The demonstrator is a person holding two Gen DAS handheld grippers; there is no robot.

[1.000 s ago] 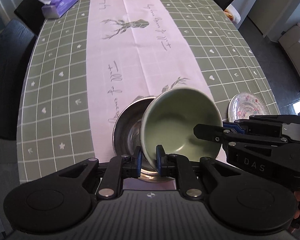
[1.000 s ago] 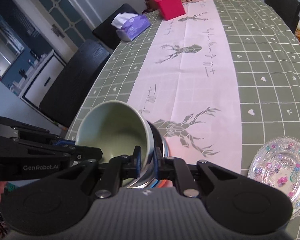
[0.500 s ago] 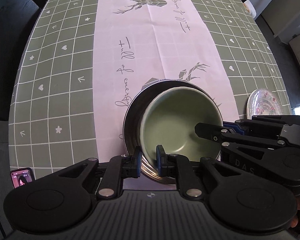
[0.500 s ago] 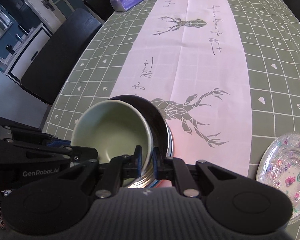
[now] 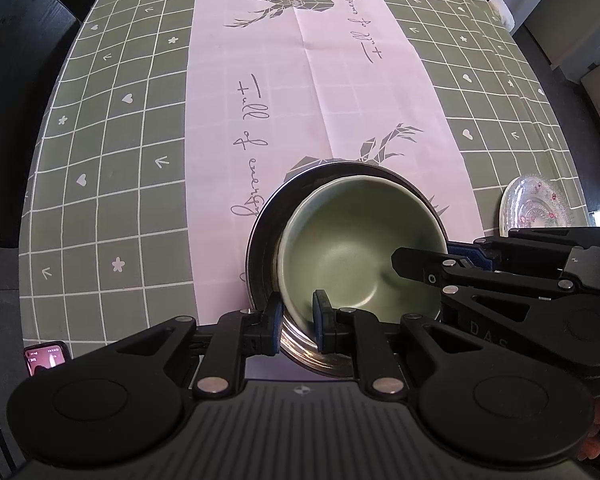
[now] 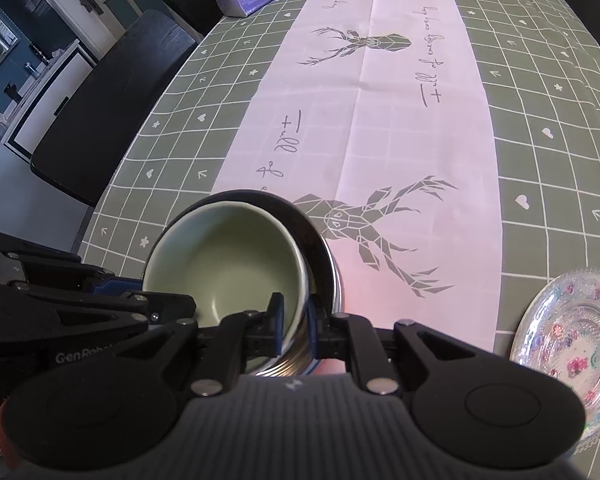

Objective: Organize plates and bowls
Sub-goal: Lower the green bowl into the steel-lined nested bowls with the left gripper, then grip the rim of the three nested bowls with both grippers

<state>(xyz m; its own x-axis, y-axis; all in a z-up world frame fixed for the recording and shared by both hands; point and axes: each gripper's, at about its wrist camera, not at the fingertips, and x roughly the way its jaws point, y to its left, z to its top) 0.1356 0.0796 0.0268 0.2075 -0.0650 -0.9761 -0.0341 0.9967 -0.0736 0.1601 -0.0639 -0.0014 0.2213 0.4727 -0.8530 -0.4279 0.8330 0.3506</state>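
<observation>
Both the left gripper and right gripper pinch the green ceramic bowl by its rim, nested inside the steel bowl on the tabletop.

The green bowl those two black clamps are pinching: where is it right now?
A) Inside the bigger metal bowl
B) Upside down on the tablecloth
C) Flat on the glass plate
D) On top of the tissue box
A: the green bowl sits within the rim of the metal bowl, with the left gripper and right gripper each clamped on its rim.
</observation>
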